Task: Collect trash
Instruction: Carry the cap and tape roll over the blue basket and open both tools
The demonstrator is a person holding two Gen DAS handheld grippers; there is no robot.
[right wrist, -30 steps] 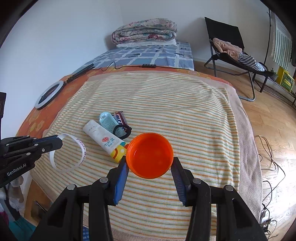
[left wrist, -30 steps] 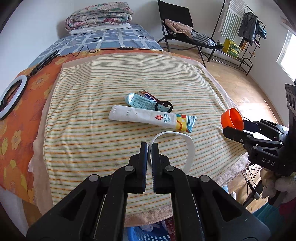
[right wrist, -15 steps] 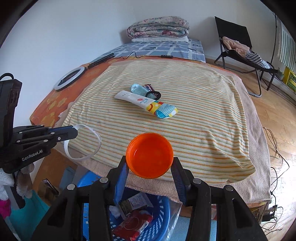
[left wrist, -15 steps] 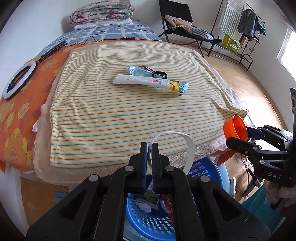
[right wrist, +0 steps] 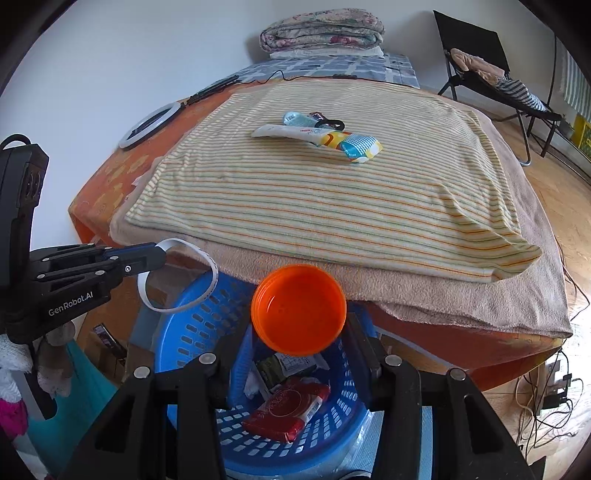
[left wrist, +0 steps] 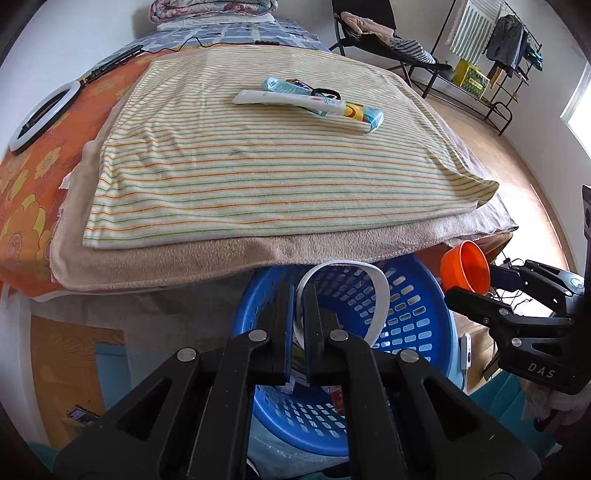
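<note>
My left gripper (left wrist: 298,291) is shut on a looped white plastic band (left wrist: 383,295) and hangs over the near rim of the blue laundry basket (left wrist: 417,332). The right wrist view shows that gripper (right wrist: 157,254) at the left with the band (right wrist: 213,275) above the basket (right wrist: 192,332). My right gripper (right wrist: 301,325) is shut on an orange cap (right wrist: 298,308), its hollow side facing the camera, above the basket's middle. The cap (left wrist: 463,271) also shows at the right of the left wrist view. A white tube (right wrist: 295,133), a blue tube and a black ring lie on the striped towel.
The basket holds a red packet (right wrist: 288,406) and other wrappers. The bed's edge (left wrist: 258,254) overhangs the basket's far side. A ring light (left wrist: 40,114) lies on the orange sheet. Cables (right wrist: 546,398) trail on the floor at the right. A folding chair (left wrist: 373,33) stands beyond.
Both grippers have drawn back from over the bed and sunk, so they now hang above the blue basket at the bed's foot. Each still holds its item.
</note>
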